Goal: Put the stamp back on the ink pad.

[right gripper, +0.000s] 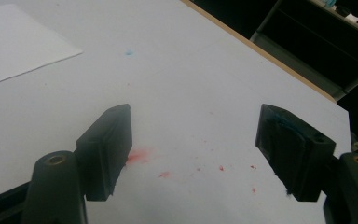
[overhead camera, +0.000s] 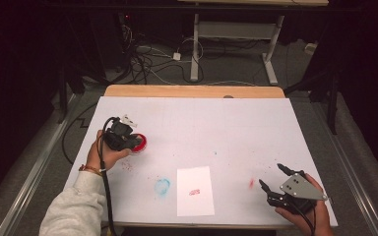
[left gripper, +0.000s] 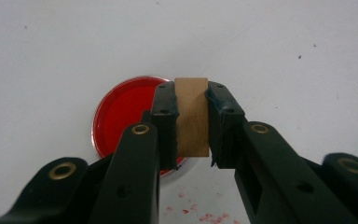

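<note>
High view: at the left of the white table (overhead camera: 236, 118), the left hand (overhead camera: 101, 152) comes in from the lower edge in a light grey sleeve (overhead camera: 74, 209), with a band at the wrist, and holds the left gripper (overhead camera: 123, 140) over a round dish of red paint (overhead camera: 140, 143). Left gripper view: the two black jaws are closed tight on a small wooden block (left gripper: 192, 116), which stands upright between the pads; the block hangs above the near right rim of the red dish (left gripper: 121, 116), and whether it touches the paint cannot be told. Red specks lie on the table just in front of the dish. Toward the middle of the high view a blue smudge (overhead camera: 162, 186) lies just left of a white sheet of paper (overhead camera: 195, 191), which carries a small red mark (overhead camera: 194, 191) too small to read; no brand, label or legible writing shows on any object. Further right lies a red smear (overhead camera: 251, 183). At the lower right the right hand (overhead camera: 307, 206) rests near the table's near edge, holding the right gripper (overhead camera: 271, 178) with its grey three-cornered plate uppermost. Right gripper view: the jaws stand wide apart with nothing between them, above the red smear (right gripper: 140, 156) and scattered red specks
</note>
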A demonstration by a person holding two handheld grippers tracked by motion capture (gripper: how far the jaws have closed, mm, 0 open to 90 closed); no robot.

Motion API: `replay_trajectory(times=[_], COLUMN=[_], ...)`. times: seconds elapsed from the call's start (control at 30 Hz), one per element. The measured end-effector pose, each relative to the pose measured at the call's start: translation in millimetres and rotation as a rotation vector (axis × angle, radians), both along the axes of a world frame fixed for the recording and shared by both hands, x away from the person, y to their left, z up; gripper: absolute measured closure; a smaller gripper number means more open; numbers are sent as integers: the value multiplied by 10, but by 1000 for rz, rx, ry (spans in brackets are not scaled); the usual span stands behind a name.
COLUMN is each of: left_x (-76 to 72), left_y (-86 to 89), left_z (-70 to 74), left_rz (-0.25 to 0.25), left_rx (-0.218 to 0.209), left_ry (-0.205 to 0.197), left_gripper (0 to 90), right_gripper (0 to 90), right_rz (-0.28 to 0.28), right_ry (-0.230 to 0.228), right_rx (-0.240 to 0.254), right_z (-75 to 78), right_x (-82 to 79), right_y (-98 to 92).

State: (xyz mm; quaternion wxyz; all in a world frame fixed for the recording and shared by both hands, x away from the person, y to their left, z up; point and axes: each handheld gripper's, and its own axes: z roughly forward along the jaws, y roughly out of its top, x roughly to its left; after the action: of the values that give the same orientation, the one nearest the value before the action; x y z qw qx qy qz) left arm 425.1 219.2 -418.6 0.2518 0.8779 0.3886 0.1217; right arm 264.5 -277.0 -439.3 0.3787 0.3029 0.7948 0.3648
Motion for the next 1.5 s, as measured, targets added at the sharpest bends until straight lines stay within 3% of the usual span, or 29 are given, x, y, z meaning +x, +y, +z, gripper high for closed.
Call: replay_trajectory(times=[0.43,0.87,1.13,1.5], left_x=[212,286,233,93], left_y=[81,63,91,40], left_z=[-185,-264,-166,0], left_rz=[65,72,87,103], left_rx=[23,51,21,-26], left_ry=[65,93,45,-74], left_gripper=[736,697,576,437], right_gripper=[275,275,275,276], right_rz=[1,1,1,1], right_ry=[13,14,12,6], right_rx=[-6,-5,-5,-5], right_z=[-22,-26,-22,-13], right_x=[10,12,8,2], right_y=[13,11,9,7])
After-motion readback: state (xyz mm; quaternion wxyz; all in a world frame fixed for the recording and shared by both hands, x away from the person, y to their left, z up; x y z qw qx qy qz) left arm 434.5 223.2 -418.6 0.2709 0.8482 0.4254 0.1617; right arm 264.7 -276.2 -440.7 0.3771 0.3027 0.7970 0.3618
